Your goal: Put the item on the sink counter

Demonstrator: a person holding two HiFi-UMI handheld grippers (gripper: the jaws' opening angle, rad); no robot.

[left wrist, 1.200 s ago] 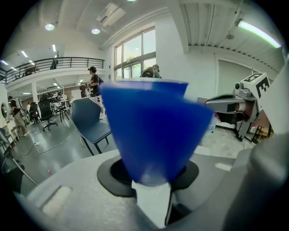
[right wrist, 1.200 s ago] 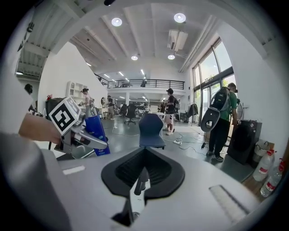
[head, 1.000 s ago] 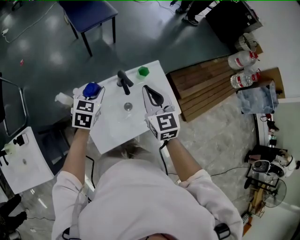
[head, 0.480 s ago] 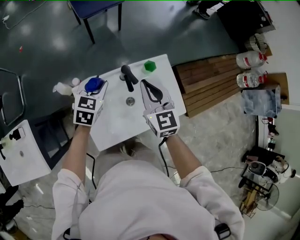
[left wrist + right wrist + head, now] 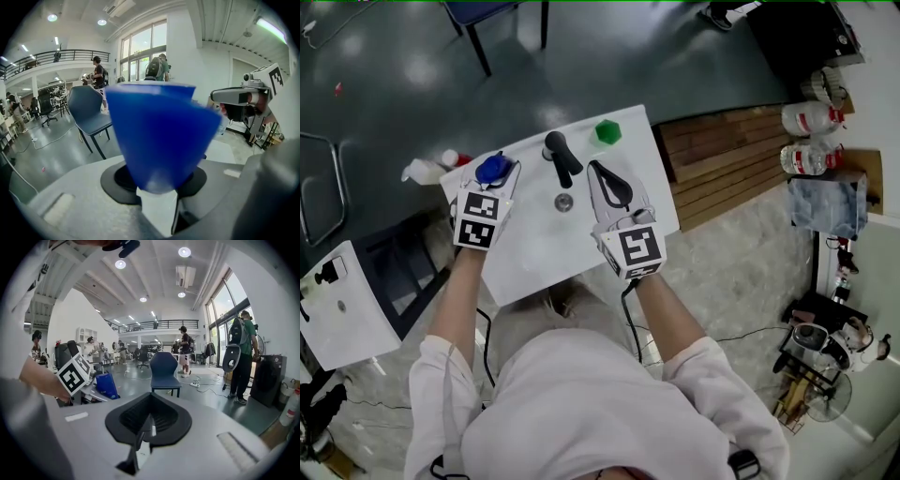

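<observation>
My left gripper is shut on a blue faceted item above the left end of the white sink counter. In the left gripper view the blue item fills the middle and hides the jaw tips. A green faceted item sits at the counter's far edge, right of the black faucet. My right gripper hovers over the counter's right part, shut with nothing in it; its black pads meet in the right gripper view. The blue item also shows there at the left.
A round drain lies in the basin between the grippers. A blue chair stands beyond the counter. A wooden pallet and water bottles are on the right, a spray bottle and a small white table on the left.
The head view has shifted, so the counter sits a little higher and further right in the picture. Both grippers keep their places over the counter, the blue item still held.
</observation>
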